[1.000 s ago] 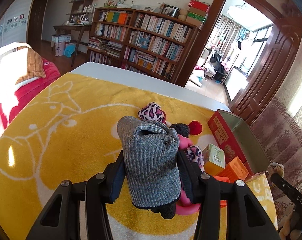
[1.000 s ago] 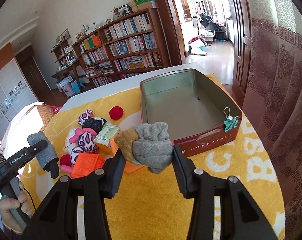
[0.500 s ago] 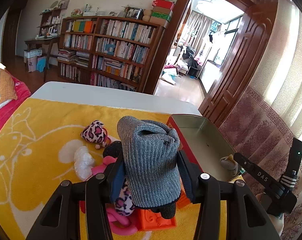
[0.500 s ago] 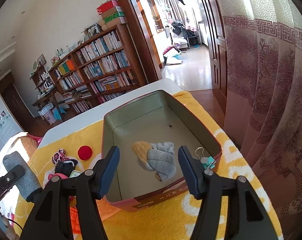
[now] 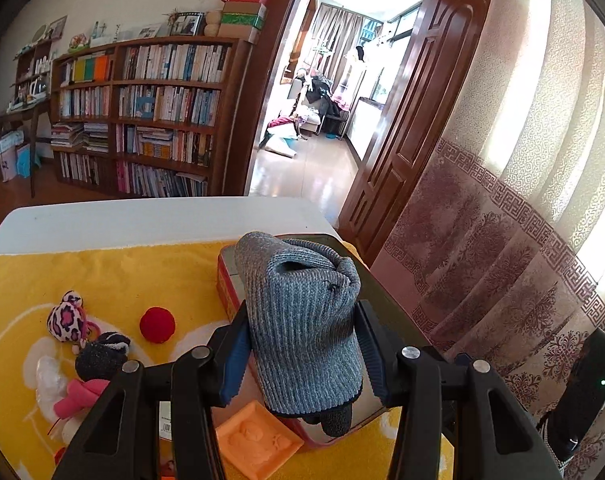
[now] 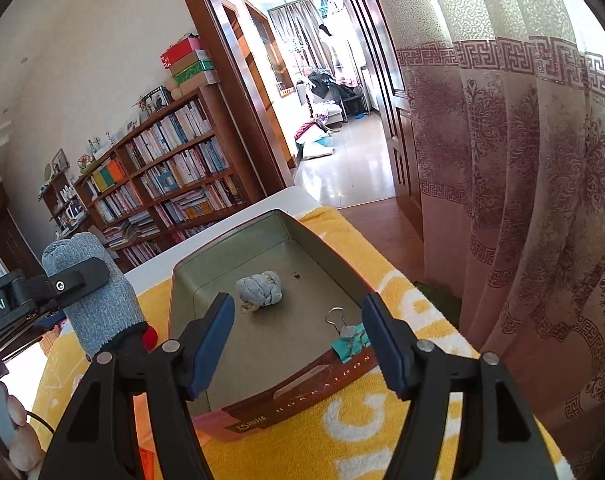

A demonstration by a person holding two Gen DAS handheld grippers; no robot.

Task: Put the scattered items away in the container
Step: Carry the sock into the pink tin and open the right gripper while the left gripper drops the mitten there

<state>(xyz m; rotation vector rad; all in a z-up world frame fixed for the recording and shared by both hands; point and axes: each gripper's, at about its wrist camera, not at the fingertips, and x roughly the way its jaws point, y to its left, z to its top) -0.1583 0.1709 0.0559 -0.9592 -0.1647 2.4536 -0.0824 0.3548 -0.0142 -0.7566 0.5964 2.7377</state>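
My left gripper (image 5: 302, 354) is shut on a grey knit glove (image 5: 306, 324) and holds it above the near left side of the red tin box (image 5: 226, 284). The glove also shows in the right wrist view (image 6: 90, 292). My right gripper (image 6: 298, 340) is open and empty above the front of the tin (image 6: 302, 384). A balled grey sock (image 6: 260, 289) lies on the tin's floor. A teal binder clip (image 6: 348, 340) is clipped on the tin's front wall.
On the yellow towel (image 5: 122, 276) left of the tin lie a red ball (image 5: 157, 325), a leopard-print plush (image 5: 66, 322), a black pom-pom (image 5: 98, 356), a pink toy (image 5: 78, 396) and an orange block (image 5: 258, 442). A curtain (image 6: 522, 200) hangs right of the table.
My right gripper opened and dropped the sock into the tin, then drew back. My left gripper carried the glove rightward from over the toys to over the tin.
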